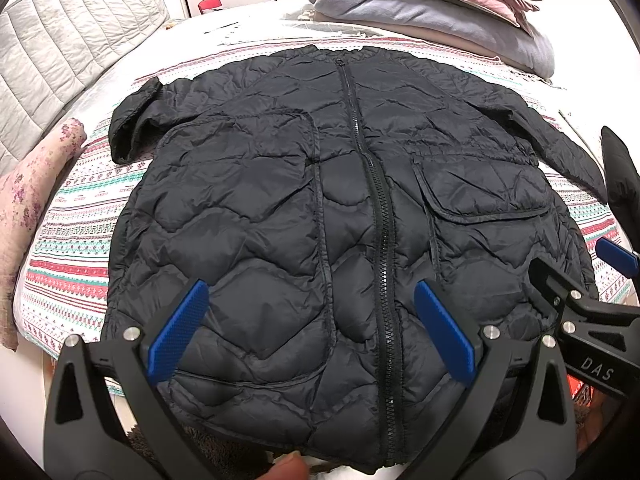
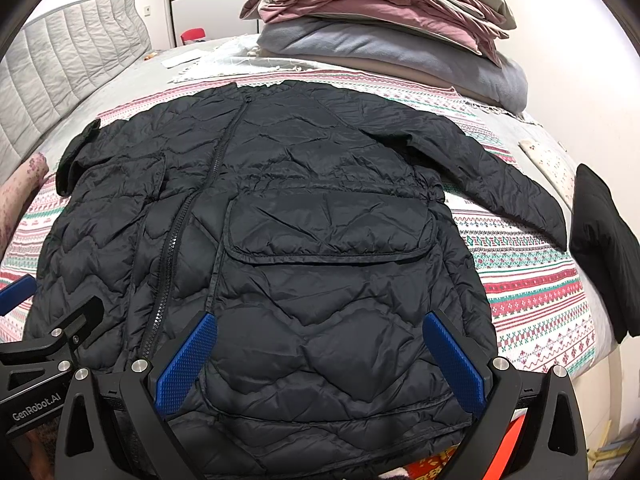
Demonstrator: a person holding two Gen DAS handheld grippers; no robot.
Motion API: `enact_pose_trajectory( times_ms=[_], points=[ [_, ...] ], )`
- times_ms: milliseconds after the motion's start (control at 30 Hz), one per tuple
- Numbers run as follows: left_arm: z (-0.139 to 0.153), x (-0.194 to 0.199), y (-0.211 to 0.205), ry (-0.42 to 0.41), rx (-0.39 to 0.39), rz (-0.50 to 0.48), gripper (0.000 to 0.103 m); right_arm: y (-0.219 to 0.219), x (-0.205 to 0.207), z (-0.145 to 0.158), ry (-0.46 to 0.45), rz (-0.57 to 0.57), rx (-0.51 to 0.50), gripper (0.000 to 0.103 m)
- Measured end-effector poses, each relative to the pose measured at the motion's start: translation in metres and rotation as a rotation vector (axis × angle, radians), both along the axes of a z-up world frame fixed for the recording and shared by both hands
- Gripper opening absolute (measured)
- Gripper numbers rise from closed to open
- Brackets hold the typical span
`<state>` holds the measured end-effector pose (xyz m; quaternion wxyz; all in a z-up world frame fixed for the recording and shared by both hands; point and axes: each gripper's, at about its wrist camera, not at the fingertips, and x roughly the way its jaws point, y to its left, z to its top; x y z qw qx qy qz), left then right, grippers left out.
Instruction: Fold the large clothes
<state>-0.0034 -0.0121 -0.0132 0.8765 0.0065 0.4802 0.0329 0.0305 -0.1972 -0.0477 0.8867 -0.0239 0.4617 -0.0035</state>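
Both jaws gape wide over the jacket [image 1: 304, 208]; its zip runs lengthwise, collar pointing away.

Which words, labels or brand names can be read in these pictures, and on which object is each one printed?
"DAS": on the black body of the right tongs, seen from the left wrist camera; the word may be cut off.
"GenRobot.AI": on the black body of the left tongs, seen from the right wrist camera.
The black jacket and the striped bed cover show no readable text.
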Motion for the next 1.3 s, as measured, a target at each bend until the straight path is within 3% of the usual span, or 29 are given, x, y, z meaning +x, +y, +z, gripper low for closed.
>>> enact_pose_trajectory(
  times_ms=[500,700,800,933,1167,1300],
  points=[
    [-0.001,0.001,0.008,-0.014,0.010,0.022,0.102,-0.005,0.001,-0.002,-0.002,-0.007,0.009,0.103],
    [0.009,0.002,0.013,-0.096,-0.063,-0.028,0.102,-0.016,0.007,0.000,-0.017,-0.032,0.034,0.103],
    [0.017,0.007,0.017,-0.157,-0.051,-0.066,0.102,-0.015,0.014,0.003,-0.040,0.007,0.090,0.103],
    [0.028,0.035,0.046,-0.151,-0.083,-0.059,0.102,-0.003,0.032,0.017,-0.087,0.061,0.018,0.103],
    [0.041,0.092,0.118,-0.217,0.053,0.089,0.102,-0.002,0.099,0.040,-0.087,0.108,0.082,0.103],
    [0.018,0.144,0.173,-0.178,0.108,0.144,0.102,-0.006,0.137,0.018,-0.065,0.101,0.098,0.103]
  ],
)
